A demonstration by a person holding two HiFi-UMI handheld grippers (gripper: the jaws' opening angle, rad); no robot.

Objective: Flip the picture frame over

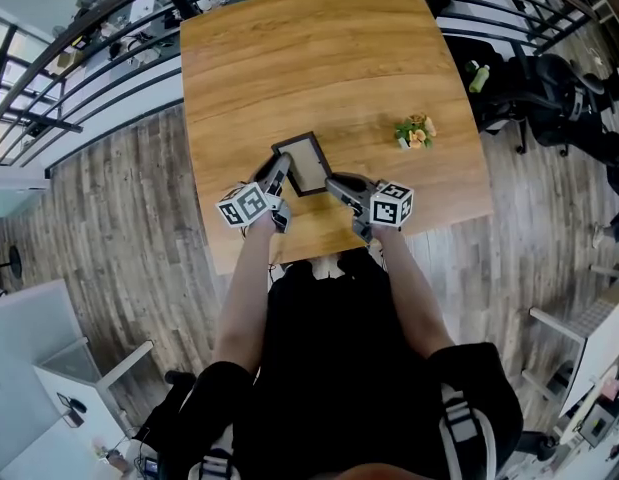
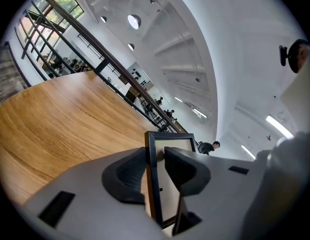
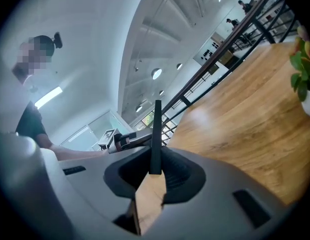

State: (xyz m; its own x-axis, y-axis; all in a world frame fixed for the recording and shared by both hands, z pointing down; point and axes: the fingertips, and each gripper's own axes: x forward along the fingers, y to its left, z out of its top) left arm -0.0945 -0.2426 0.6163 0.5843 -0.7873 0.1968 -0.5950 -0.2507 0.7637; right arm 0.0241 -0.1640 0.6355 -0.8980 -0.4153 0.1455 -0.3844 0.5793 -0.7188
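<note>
A dark-rimmed picture frame [image 1: 305, 164] with a beige panel sits between my two grippers near the front of the wooden table [image 1: 289, 58]. My left gripper [image 1: 276, 175] is at its left side. In the left gripper view the frame [image 2: 153, 179] stands edge-on between the jaws, against one pad, with a gap to the other. My right gripper [image 1: 334, 182] holds the frame's right side. In the right gripper view the thin frame edge [image 3: 156, 129] is pinched between both pads.
A small potted plant [image 1: 415, 132] stands on the table to the right and shows in the right gripper view [image 3: 304, 69]. A black railing [image 1: 89, 58] runs behind the table. Dark chairs [image 1: 549, 98] stand beyond its right edge.
</note>
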